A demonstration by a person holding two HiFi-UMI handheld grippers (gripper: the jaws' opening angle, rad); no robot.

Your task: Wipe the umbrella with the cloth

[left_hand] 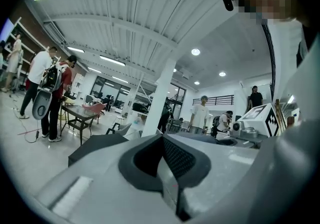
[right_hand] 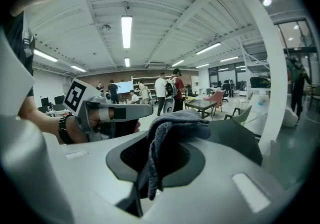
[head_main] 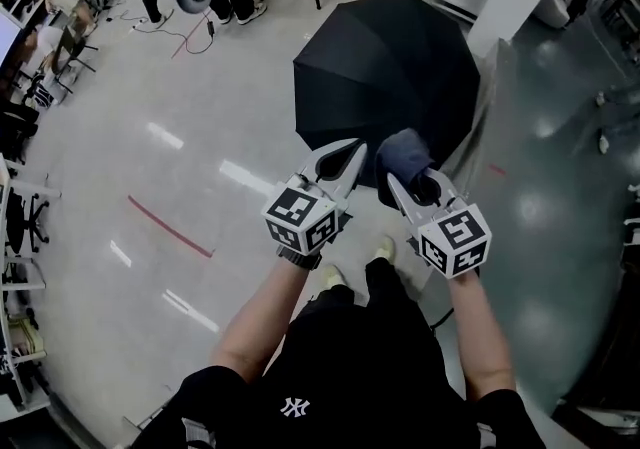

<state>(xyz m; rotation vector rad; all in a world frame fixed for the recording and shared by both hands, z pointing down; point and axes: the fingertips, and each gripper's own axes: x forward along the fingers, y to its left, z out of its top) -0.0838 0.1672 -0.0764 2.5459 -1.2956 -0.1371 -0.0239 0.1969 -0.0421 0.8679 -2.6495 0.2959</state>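
Your right gripper pinches the dark blue cloth by one part, so the rest bunches past the jaw tips as a pad, which looks ready for wiping. The open black umbrella sits canopy-up on the floor at twelve o'clock from both grippers, with the cloth over its near rim. Your left gripper, at nine o'clock of the right one, has its jaws pressed together on nothing, probably free to steady the canopy.

Head view: steeply down, above open black fabric umbrella. Gripper views: low, close behind jaws, facing far hall; all share umbrella.
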